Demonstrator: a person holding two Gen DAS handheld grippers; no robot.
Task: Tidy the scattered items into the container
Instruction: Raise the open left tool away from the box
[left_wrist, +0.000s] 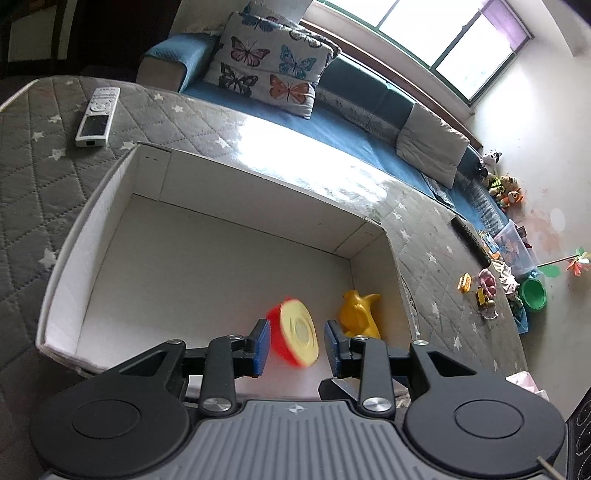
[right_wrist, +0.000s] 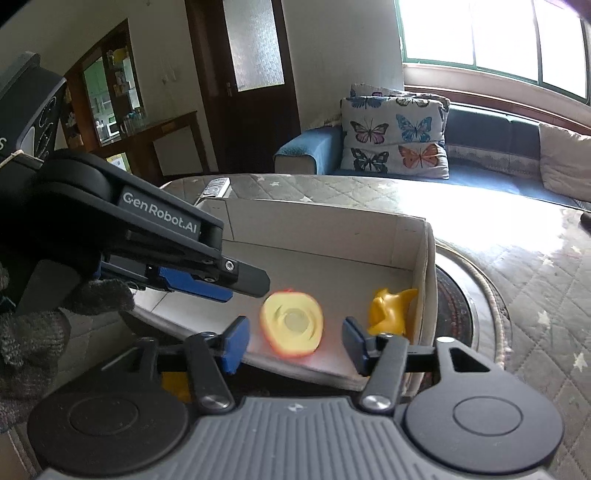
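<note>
Toy apple half (left_wrist: 294, 334), red-skinned with a pale yellow cut face, is seen blurred inside the white cardboard box (left_wrist: 92, 236), near its front wall and just left of a yellow toy (left_wrist: 360, 314) that rests in the box's near right corner. The left gripper (left_wrist: 295, 345) is held over the box with its blue pads spread apart, and nothing is pinched between them; the apple lies beyond them, apart from both. The right gripper (right_wrist: 293, 341) is likewise spread wide and empty, aimed at the same spot.

The blur suggests the apple is in motion (dropping or rolling, it cannot be told which). A release of this kind is best made low over the floor of the box, away from the walls, so that a round piece is not bounced out.

A grey quilted cover with white stars (left_wrist: 33, 155) is spread over the surface under the box. A white remote (left_wrist: 98, 116) lies at its far left, small toys (left_wrist: 480, 290) at its right edge. Beyond stands a blue sofa (left_wrist: 332, 122) with a butterfly cushion (left_wrist: 266, 70) under a bright window (left_wrist: 443, 33).
</note>
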